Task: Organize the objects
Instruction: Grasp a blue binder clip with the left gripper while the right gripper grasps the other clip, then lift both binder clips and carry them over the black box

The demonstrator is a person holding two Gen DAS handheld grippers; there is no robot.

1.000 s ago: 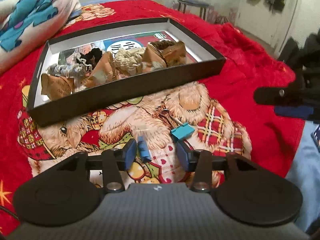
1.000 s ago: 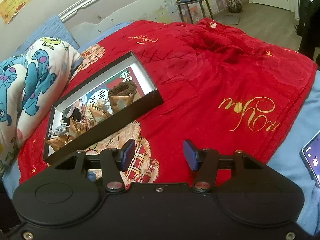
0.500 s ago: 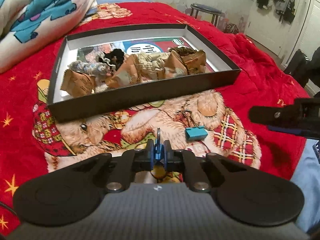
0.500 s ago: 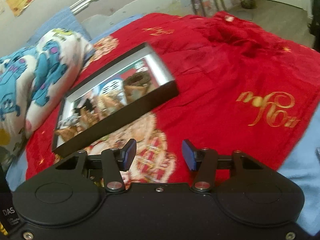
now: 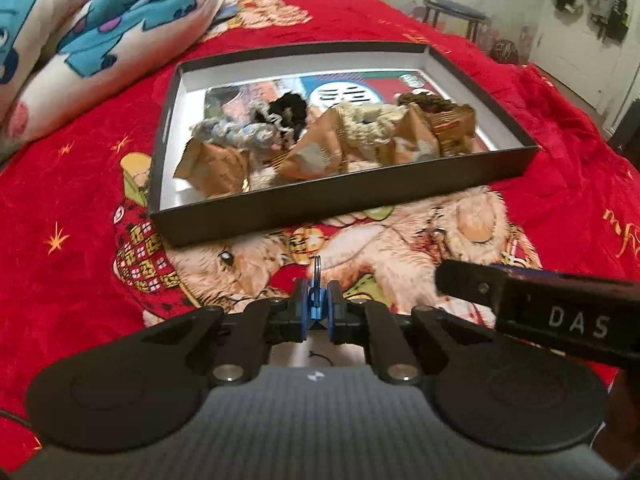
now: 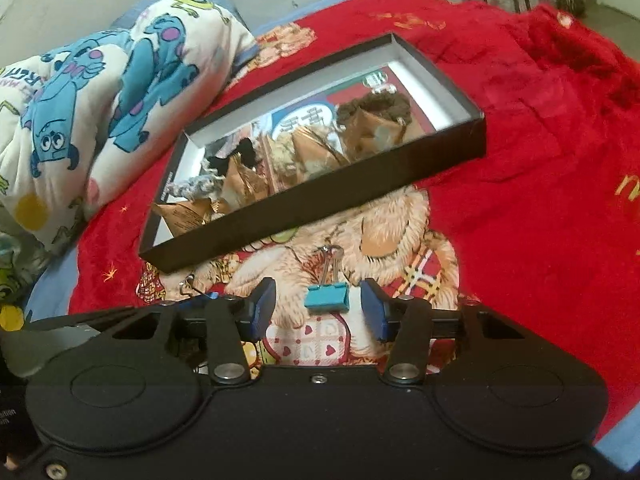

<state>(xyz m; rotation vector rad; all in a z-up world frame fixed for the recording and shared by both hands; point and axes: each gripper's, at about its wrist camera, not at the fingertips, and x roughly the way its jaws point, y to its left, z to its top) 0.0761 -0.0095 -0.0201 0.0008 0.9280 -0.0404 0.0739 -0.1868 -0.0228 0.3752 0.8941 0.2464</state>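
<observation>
My left gripper [image 5: 317,307] is shut on a small blue binder clip [image 5: 316,300], whose wire handles stick up between the fingers. It is held above the red blanket, in front of the black box [image 5: 340,200]. My right gripper [image 6: 318,314] is open, its blue pads on either side of a teal binder clip [image 6: 326,298] that lies on the blanket, apart from both pads. The box [image 6: 320,196] holds yarn scrunchies [image 5: 368,126] and brown paper packets [image 5: 218,166]. The left gripper's clip also shows in the right wrist view [image 6: 200,290].
A red blanket with a bear print [image 5: 400,248] covers the bed. A cartoon-print pillow [image 6: 100,92] lies to the left of the box. A stool [image 5: 456,12] stands beyond the bed. My right gripper's body [image 5: 560,316] crosses the left wrist view at lower right.
My left gripper closed on the blue binder clip and lifted it toward the box. My right gripper moved left and down, and now straddles the teal clip.
</observation>
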